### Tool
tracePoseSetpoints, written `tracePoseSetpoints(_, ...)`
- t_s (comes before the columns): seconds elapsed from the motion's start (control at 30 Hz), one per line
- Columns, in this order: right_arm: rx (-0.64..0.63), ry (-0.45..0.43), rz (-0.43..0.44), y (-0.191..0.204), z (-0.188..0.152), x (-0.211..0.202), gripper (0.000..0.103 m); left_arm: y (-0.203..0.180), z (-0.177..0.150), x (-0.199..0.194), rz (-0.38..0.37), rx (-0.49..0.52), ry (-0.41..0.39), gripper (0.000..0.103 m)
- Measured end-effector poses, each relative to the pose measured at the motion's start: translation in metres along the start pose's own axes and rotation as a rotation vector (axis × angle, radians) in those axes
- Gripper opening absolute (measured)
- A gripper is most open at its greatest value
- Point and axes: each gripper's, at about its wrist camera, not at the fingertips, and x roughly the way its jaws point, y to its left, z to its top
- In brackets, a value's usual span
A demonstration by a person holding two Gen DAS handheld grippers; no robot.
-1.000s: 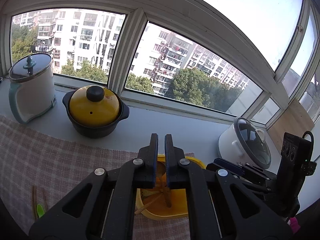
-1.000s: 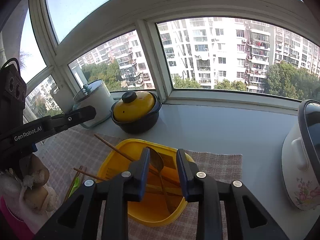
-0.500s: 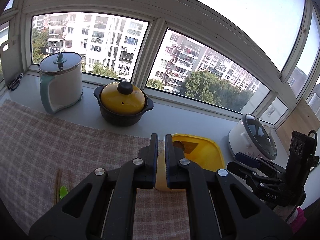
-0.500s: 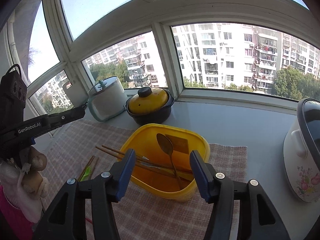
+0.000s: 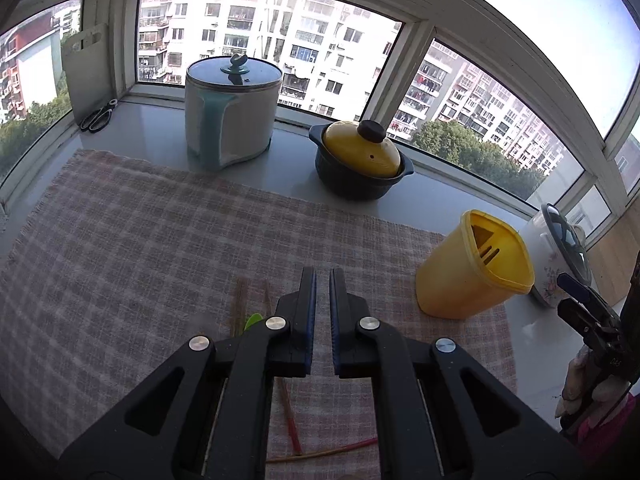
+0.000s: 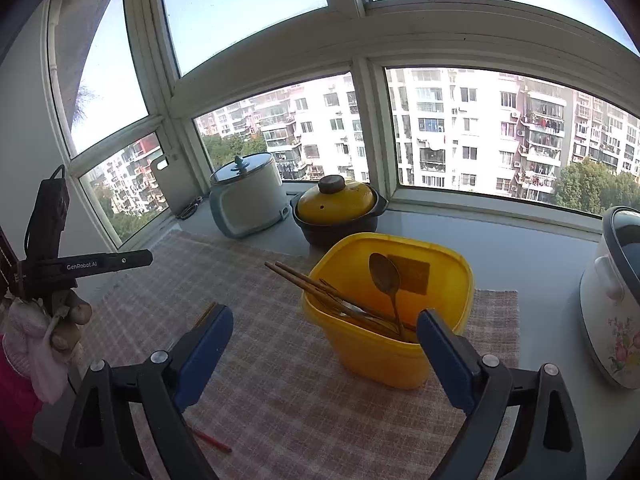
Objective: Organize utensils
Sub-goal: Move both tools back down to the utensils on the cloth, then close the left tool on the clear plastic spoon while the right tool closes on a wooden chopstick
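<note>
A yellow utensil holder [image 6: 384, 344] stands on the checked cloth, with a brown spoon [image 6: 385, 276] and brown chopsticks [image 6: 304, 280] leaning inside it. My right gripper [image 6: 322, 316] hangs just in front of the holder. Its jaws are opening wide and nothing is between them. My left gripper [image 5: 322, 280] is shut and empty, low over the cloth to the left of the holder [image 5: 468, 276]. Loose brown chopsticks [image 5: 240, 304], a green spoon [image 5: 253, 322] and red chopsticks [image 5: 292, 428] lie on the cloth, partly hidden under the left gripper's fingers.
On the sill behind the checked cloth [image 5: 140, 240] stand a white and blue pot [image 5: 232, 112] and a dark casserole with a yellow lid [image 5: 362, 160]. A floral rice cooker [image 5: 560, 252] is right of the holder. Scissors [image 5: 98, 118] and a cutting board [image 5: 86, 68] sit far left.
My left gripper has swung left, away from the holder, to above the loose chopsticks. My right gripper has spread its jaws and drawn back, leaving the spoon in the holder.
</note>
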Motion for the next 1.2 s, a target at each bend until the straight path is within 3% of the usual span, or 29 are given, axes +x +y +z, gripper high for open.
tracePoseSetpoints(0.13, -0.002, 0.021, -0.002, 0.024, -0.003, 0.010, 0.101, 0.031, -0.009, 0.000, 0.020, 0.003, 0.036, 0.004)
tracePoseSetpoints(0.27, -0.034, 0.104, -0.016, 0.053, -0.007, 0.033, 0.101, 0.058, -0.021, 0.008, 0.021, 0.000, 0.092, 0.004)
tracePoseSetpoints(0.53, -0.036, 0.223, 0.015, 0.099, -0.020, 0.078, 0.096, 0.104, -0.045, 0.035, -0.009, -0.044, 0.210, 0.004)
tracePoseSetpoints(0.87, 0.077, 0.416, 0.110, 0.124, -0.047, 0.143, 0.072, 0.113, -0.078, 0.076, -0.082, -0.059, 0.353, 0.004)
tracePoseSetpoints(1.0, 0.122, 0.501, 0.153, 0.130, -0.057, 0.172, 0.057, 0.112, -0.083, 0.084, -0.050, -0.056, 0.361, 0.004)
tracePoseSetpoints(1.2, 0.118, 0.587, 0.190, 0.142, -0.064, 0.205, 0.044, 0.115, -0.084, 0.089, -0.022, -0.065, 0.364, 0.004)
